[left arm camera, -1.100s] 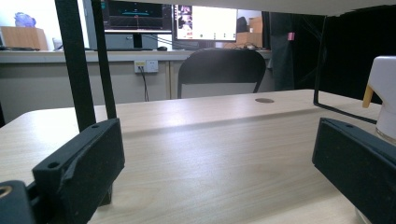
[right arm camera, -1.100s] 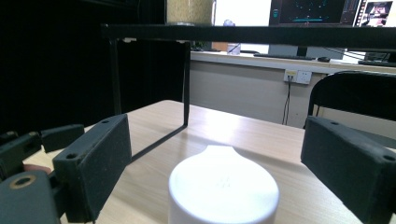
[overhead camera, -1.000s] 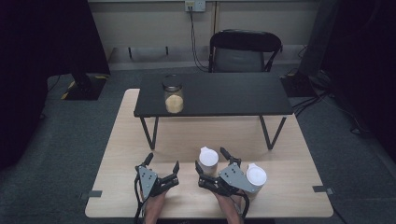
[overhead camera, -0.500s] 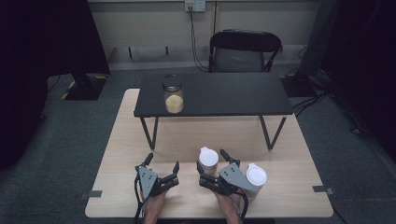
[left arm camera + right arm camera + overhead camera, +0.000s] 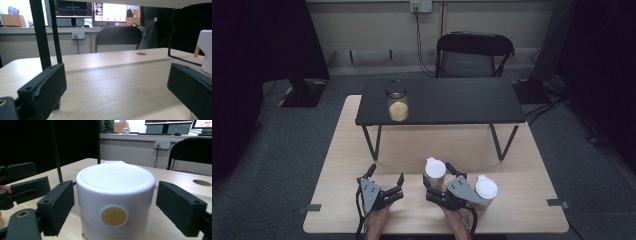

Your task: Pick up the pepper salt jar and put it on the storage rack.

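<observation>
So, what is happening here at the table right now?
A person works at a wooden table with a claw in each hand. The right claw has a white-lidded container between its jaws, which have just been closing, but gaps remain on both sides, so it is not gripped. The left claw rests open with nothing between its jaws. A second white-lidded container stands further right. A glass jar sits on the black raised shelf.

One camera looks down from high above the near edge of the wooden table [image 5: 362,150]. Two low cameras sit close above it, facing the far chair [image 5: 117,36], which all share.
</observation>
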`<state>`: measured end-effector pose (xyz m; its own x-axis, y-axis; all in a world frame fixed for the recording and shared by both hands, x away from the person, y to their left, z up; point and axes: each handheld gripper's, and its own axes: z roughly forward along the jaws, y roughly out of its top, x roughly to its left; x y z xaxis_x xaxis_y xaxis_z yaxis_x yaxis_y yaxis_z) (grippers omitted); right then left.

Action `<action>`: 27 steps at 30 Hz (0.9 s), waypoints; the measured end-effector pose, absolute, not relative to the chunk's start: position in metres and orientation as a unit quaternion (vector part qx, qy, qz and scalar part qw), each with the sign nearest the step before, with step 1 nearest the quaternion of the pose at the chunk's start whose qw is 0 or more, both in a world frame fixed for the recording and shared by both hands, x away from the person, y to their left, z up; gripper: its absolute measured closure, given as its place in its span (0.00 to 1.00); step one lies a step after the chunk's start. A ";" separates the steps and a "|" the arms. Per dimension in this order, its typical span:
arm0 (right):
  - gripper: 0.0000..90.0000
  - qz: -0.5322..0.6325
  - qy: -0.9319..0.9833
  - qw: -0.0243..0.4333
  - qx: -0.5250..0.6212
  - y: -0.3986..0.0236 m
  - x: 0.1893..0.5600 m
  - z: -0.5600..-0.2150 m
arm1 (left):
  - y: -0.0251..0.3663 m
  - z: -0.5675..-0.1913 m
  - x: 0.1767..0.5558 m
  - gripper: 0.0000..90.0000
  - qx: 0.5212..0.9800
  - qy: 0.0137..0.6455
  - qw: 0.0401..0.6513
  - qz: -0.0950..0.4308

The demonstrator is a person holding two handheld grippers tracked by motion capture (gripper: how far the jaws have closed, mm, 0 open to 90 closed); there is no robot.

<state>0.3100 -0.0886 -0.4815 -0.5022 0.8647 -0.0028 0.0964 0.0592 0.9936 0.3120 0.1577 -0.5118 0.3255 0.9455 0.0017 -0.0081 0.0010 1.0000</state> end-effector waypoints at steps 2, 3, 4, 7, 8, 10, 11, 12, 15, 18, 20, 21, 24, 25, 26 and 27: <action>0.17 0.575 0.650 0.332 0.370 -0.088 0.310 -0.483 | 0.158 -0.512 0.312 0.02 0.574 0.409 0.578 0.413; 0.18 0.574 0.651 0.331 0.370 -0.088 0.310 -0.484 | 0.158 -0.512 0.312 0.02 0.574 0.409 0.578 0.413; 0.19 0.574 0.652 0.330 0.369 -0.088 0.310 -0.484 | 0.158 -0.512 0.312 0.02 0.574 0.409 0.578 0.413; 0.20 0.571 0.655 0.327 0.371 -0.087 0.311 -0.487 | 0.158 -0.512 0.312 0.02 0.574 0.409 0.578 0.413; 0.21 0.570 0.656 0.326 0.372 -0.088 0.311 -0.488 | 0.158 -0.512 0.312 0.02 0.574 0.409 0.578 0.413; 0.22 0.569 0.657 0.324 0.374 -0.088 0.312 -0.489 | 0.158 -0.512 0.312 0.02 0.574 0.409 0.578 0.413; 0.22 0.567 0.659 0.323 0.373 -0.088 0.312 -0.490 | 0.158 -0.512 0.312 0.02 0.574 0.409 0.578 0.413; 0.23 0.567 0.660 0.321 0.375 -0.088 0.312 -0.490 | 0.158 -0.512 0.312 0.02 0.574 0.409 0.578 0.413; 0.24 0.566 0.662 0.318 0.375 -0.088 0.314 -0.492 | 0.158 -0.512 0.312 0.02 0.574 0.409 0.578 0.413; 0.25 0.566 0.663 0.314 0.376 -0.088 0.315 -0.494 | 0.158 -0.512 0.312 0.02 0.574 0.409 0.578 0.413; 0.27 0.565 0.664 0.313 0.376 -0.088 0.315 -0.494 | 0.158 -0.512 0.312 0.02 0.574 0.409 0.578 0.413; 0.28 0.565 0.665 0.312 0.376 -0.088 0.316 -0.494 | 0.158 -0.512 0.312 0.02 0.574 0.409 0.578 0.413; 0.31 0.564 0.667 0.310 0.375 -0.088 0.316 -0.496 | 0.158 -0.512 0.312 0.02 0.574 0.408 0.578 0.413; 0.31 0.564 0.667 0.310 0.375 -0.088 0.316 -0.496 | 0.158 -0.512 0.312 0.02 0.574 0.409 0.578 0.413; 0.32 0.565 0.666 0.310 0.375 -0.088 0.316 -0.496 | 0.158 -0.512 0.312 0.02 0.574 0.408 0.578 0.413; 0.33 0.566 0.666 0.310 0.375 -0.088 0.316 -0.496 | 0.158 -0.512 0.312 0.02 0.574 0.408 0.577 0.413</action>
<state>0.3164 -0.0882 -0.4965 -0.5269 0.8498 0.0120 0.1495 0.0788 0.9856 0.3120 0.1577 -0.5118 0.3255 0.9455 0.0020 -0.0080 0.0007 1.0000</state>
